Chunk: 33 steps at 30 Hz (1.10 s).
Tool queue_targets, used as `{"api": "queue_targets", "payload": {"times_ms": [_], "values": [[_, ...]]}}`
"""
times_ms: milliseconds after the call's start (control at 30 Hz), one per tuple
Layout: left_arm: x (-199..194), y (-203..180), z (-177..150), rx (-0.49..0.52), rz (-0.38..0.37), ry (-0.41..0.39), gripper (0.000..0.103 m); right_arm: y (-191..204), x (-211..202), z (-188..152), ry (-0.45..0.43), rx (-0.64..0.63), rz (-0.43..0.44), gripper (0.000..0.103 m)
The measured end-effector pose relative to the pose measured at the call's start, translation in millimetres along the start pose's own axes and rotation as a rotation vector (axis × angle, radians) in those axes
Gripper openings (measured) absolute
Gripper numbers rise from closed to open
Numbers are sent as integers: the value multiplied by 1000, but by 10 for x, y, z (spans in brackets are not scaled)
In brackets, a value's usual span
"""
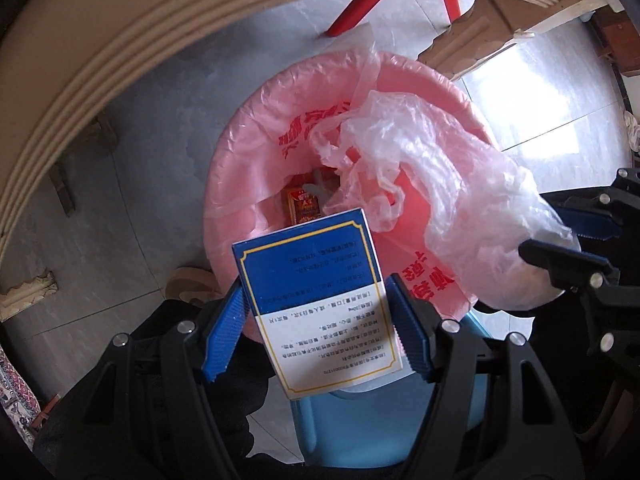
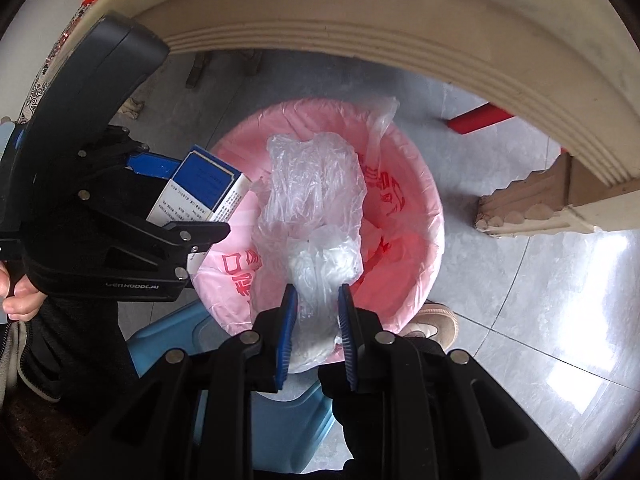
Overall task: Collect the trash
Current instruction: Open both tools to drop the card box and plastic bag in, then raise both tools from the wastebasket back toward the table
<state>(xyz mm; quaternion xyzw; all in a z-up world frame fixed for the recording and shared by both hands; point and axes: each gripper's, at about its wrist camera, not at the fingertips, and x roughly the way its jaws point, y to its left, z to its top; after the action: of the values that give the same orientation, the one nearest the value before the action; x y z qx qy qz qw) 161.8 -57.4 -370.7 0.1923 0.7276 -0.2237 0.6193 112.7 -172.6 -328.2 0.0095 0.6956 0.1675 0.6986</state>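
Observation:
A round bin lined with a pink bag (image 1: 248, 136) (image 2: 416, 184) stands on the floor below both grippers. My left gripper (image 1: 316, 284) is shut on a blue and white printed box (image 1: 316, 296), held over the bin's near rim; the box also shows in the right wrist view (image 2: 200, 188). My right gripper (image 2: 318, 292) is shut on a crumpled clear plastic bag (image 2: 312, 184), which hangs over the bin's opening and shows in the left wrist view (image 1: 440, 184). A red packet (image 1: 302, 204) lies at the bin's bottom.
A cream round table edge (image 1: 100, 40) (image 2: 400, 28) arches above the bin. A carved table leg (image 2: 540, 196) and a red stool leg (image 1: 356, 8) stand on the grey tiled floor. A blue stool (image 2: 280, 420) is just below the grippers. A shoe (image 2: 432, 320) is beside the bin.

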Motion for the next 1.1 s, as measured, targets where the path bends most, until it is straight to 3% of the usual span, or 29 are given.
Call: {"api": "queue_targets", "payload": {"times_ms": [667, 933, 1100], "values": [[244, 105, 73, -31, -35, 43, 68, -18, 245, 100, 49, 1, -7, 22], [217, 127, 67, -35, -31, 32, 75, -13, 234, 87, 39, 5, -13, 38], [201, 116, 51, -27, -17, 25, 75, -13, 204, 94, 28, 8, -11, 41]]}}
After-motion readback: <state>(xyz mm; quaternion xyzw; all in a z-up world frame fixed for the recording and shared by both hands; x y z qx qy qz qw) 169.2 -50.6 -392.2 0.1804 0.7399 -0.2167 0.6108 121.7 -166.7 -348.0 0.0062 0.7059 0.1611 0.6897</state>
